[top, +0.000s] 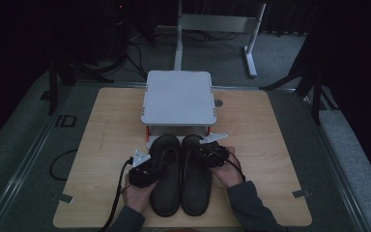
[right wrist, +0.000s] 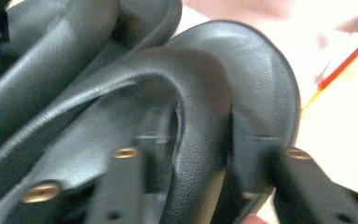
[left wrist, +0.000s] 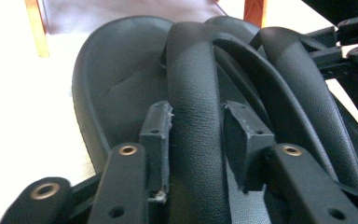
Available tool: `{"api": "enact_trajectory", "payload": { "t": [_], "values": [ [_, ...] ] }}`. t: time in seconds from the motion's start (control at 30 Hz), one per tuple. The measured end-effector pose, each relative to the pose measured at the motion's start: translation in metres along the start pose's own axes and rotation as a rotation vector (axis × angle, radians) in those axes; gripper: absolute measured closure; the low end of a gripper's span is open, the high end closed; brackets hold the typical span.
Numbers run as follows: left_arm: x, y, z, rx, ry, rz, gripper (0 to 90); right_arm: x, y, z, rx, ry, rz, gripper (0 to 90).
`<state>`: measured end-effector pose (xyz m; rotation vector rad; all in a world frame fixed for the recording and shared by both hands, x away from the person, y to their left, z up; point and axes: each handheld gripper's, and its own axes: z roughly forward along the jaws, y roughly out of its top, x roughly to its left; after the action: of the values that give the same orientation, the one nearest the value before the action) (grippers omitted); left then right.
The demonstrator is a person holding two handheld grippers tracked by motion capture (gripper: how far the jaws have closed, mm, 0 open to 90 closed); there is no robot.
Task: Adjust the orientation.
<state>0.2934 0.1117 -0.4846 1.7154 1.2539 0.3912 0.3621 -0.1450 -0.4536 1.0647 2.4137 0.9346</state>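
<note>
Two black sandals lie side by side on the wooden table (top: pixel 111 125), toes towards a white stand (top: pixel 178 96). My left gripper (top: pixel 154 168) is at the left sandal (top: pixel 166 193). In the left gripper view, that sandal's strap (left wrist: pixel 191 70) runs between the pads of the left gripper (left wrist: pixel 196 116), with a thin gap at the right pad. My right gripper (top: pixel 204 157) reaches the right sandal (top: pixel 195 193) from its outer side. There the right gripper (right wrist: pixel 203 135) straddles the strap (right wrist: pixel 200 93), which is blurred, with slim gaps on both sides.
The white stand rests on orange legs (left wrist: pixel 36 28) just beyond the sandals' toes. Bare wood lies to the left and right of the sandals. Dark floor, cables and a grey frame (top: pixel 251 43) surround the table.
</note>
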Motion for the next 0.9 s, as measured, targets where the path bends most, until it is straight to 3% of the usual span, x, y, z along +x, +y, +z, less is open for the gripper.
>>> {"api": "enact_trajectory", "payload": {
  "t": [0.1, 0.17, 0.27, 0.3, 0.37, 0.57, 0.67, 0.9],
  "values": [
    [0.001, 0.001, -0.003, -0.021, 0.01, 0.011, 54.1, 0.005, -0.001, -0.01, -0.041, -0.028, -0.006, 45.6],
    [0.003, 0.003, -0.009, -0.036, 0.008, 0.029, 52.9, 0.015, -0.002, -0.028, -0.098, -0.05, 0.001, 43.2],
    [0.005, 0.003, -0.014, -0.056, 0.006, 0.036, 52.4, 0.021, -0.004, -0.037, -0.115, -0.018, 0.013, 43.3],
    [0.006, 0.004, -0.015, -0.059, 0.011, 0.042, 52.1, 0.028, -0.008, -0.042, -0.13, 0.018, 0.034, 43.9],
    [0.008, 0.005, -0.018, -0.062, 0.014, 0.04, 51.9, 0.037, -0.014, -0.046, -0.147, 0.044, 0.05, 45.3],
    [0.014, 0.008, -0.025, -0.085, 0.029, 0.037, 51.6, 0.064, -0.027, -0.042, -0.13, 0.089, 0.073, 39.2],
    [0.017, 0.009, -0.027, -0.092, 0.035, 0.034, 51.6, 0.076, -0.029, -0.036, -0.115, 0.086, 0.057, 35.5],
    [0.022, 0.009, -0.032, -0.101, 0.046, 0.021, 51.6, 0.085, -0.033, -0.029, -0.125, 0.073, 0.092, 29.6]
  ]
}}
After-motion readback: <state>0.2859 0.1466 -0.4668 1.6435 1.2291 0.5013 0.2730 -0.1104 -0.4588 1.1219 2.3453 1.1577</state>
